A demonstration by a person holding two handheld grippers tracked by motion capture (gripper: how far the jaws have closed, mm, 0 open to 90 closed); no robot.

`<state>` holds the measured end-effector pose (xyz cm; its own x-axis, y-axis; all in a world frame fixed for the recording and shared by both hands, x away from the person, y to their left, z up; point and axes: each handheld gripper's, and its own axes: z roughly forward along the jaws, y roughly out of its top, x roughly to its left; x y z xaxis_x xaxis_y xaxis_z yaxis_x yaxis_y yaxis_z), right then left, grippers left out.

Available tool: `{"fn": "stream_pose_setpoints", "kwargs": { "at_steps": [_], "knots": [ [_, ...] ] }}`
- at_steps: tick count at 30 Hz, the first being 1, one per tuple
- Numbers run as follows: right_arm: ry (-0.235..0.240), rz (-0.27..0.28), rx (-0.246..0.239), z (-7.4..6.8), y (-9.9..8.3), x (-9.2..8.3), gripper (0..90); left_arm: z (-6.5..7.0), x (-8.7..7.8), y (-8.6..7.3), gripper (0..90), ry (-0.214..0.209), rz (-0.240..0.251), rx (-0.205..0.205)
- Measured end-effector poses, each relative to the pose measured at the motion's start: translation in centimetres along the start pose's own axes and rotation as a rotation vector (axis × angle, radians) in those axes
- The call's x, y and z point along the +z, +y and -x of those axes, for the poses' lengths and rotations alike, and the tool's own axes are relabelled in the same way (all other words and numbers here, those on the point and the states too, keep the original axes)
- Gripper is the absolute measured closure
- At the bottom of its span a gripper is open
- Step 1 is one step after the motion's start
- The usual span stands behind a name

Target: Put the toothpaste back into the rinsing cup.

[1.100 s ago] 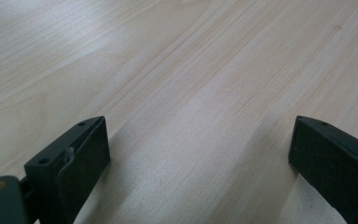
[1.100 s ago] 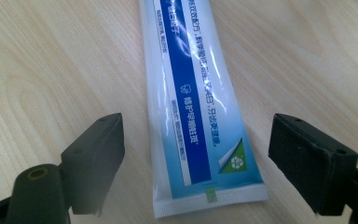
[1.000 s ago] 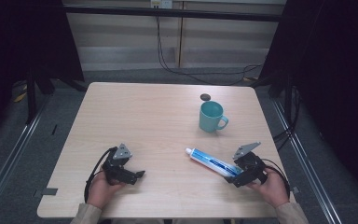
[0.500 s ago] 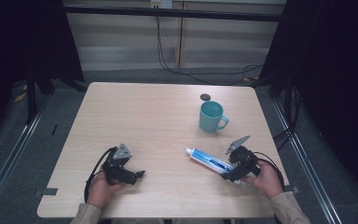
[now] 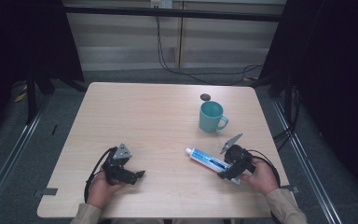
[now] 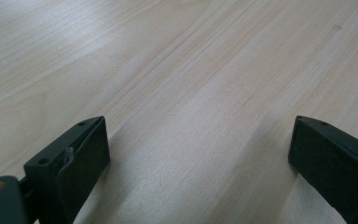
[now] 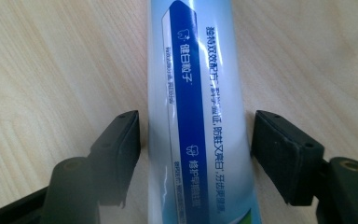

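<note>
Looking down, the toothpaste tube [image 5: 210, 161] lies slanted on the table [image 5: 158, 121], its near end at the right gripper [image 5: 227, 171]; the left gripper [image 5: 139, 174] rests well apart; its view shows wide, empty jaws; the right gripper view shows the tube [image 7: 198, 116] running straight ahead between jaws that have just been closing, small gaps remaining.

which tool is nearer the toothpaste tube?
Right. The right tool straddles the toothpaste tube near its tail end, jaws just closing, narrow gaps on both sides. The left tool rests well off to the tube's left, over bare table.
</note>
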<state>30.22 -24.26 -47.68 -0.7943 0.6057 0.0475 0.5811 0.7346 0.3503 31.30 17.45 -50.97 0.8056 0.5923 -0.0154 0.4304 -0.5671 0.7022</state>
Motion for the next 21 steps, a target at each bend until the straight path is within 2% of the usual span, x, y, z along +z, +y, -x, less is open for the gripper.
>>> {"fn": "stream_pose_setpoints", "kwargs": {
  "at_steps": [1,3,9,11,12,16,18,21],
  "knots": [
    [-0.011,-0.004,-0.022,-0.1,0.1,0.0,36.6,0.0,0.0,0.0,4.8,-0.001,0.0,0.0],
    [-0.004,-0.009,-0.023,-0.1,0.2,0.0,40.2,0.0,0.0,0.0,4.9,0.0,0.0,0.0],
    [-0.006,-0.074,-0.045,-0.1,1.1,-0.1,48.3,0.0,0.0,0.0,4.8,-0.001,0.0,0.001],
    [0.001,-0.07,-0.063,-0.1,1.1,-0.1,51.4,0.0,0.0,0.0,4.8,-0.002,0.0,0.0],
    [-0.003,-0.081,-0.049,-0.3,1.2,-0.1,52.9,0.0,0.0,0.0,4.8,-0.002,0.0,0.0],
    [-0.027,-0.092,-0.098,-0.7,1.4,-0.2,62.4,0.0,0.0,0.0,4.8,-0.001,0.0,0.0],
    [-0.046,-0.1,-0.13,-1.0,1.6,-0.6,71.4,0.0,0.0,0.0,4.8,-0.002,0.001,0.0],
    [-0.046,-0.088,-0.136,-1.1,1.6,-0.8,74.4,0.0,0.0,0.0,4.8,-0.001,0.001,0.0]
  ]
}}
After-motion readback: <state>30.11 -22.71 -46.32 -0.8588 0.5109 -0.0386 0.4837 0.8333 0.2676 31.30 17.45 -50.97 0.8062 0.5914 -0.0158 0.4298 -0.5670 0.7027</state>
